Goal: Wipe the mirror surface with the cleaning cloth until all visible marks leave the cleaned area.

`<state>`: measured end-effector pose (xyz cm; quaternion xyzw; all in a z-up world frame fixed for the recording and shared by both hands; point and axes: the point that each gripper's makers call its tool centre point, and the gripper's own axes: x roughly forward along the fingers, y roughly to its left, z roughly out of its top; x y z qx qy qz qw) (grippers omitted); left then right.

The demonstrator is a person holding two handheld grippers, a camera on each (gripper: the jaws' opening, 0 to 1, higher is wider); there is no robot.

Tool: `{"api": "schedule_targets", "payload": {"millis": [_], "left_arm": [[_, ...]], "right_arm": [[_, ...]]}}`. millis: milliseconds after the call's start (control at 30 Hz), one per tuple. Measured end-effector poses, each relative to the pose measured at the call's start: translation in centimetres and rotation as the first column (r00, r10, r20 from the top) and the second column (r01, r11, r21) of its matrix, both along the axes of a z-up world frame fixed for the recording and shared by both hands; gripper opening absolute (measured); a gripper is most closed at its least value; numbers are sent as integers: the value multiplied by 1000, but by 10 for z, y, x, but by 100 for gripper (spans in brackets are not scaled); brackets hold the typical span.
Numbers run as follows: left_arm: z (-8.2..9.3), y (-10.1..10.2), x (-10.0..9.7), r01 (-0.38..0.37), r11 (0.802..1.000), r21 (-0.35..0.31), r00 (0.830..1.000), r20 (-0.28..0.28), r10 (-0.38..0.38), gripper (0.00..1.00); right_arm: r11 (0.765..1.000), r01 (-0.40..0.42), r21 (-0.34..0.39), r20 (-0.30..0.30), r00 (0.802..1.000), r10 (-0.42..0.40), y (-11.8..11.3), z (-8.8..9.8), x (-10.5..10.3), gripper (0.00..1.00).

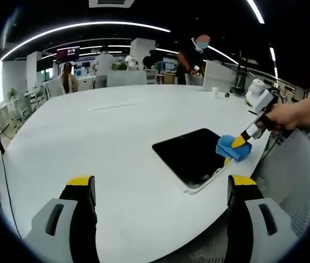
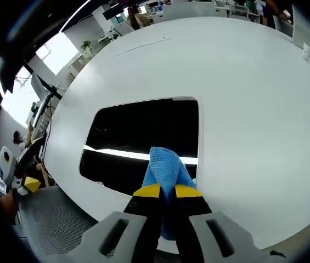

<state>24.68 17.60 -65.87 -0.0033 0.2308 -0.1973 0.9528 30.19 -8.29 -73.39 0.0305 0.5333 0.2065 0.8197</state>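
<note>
Left gripper view: my left gripper [image 1: 163, 189], jaws spread, idle over the white table [image 1: 105, 137]; mirror [image 1: 193, 156] near the table's edge.

Right gripper view: my right gripper [image 2: 167, 191] pinches the blue cloth [image 2: 167, 164] against the mirror's near edge; wiping looks barely begun, marks indiscernible.

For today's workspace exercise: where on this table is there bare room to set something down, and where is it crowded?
The white table is bare across its wide middle and far side, beyond the mirror, and also between the mirror and the left tool. It is crowded at the mirror's near edge, where the right tool presses the blue cloth onto the glass.
</note>
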Motion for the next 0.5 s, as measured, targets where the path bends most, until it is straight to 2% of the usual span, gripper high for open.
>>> {"api": "schedule_targets", "payload": {"millis": [233,467,500], "left_arm": [[-1,1,0,-2,1000,3,1000,-6,2,98],[-1,3,0,-17,1000,-3,1000,-9,17,98],[-2,2,0,-12,1000,-2,1000,-12,12,98]], "right_arm": [[1000,0,-15,5,1000,0,2,-6,18,1],[1000,16,-1,10,1000,-16,2,-3,27,1],[1000,22,-3,17,1000,-22,2,-1,33,1]]}}
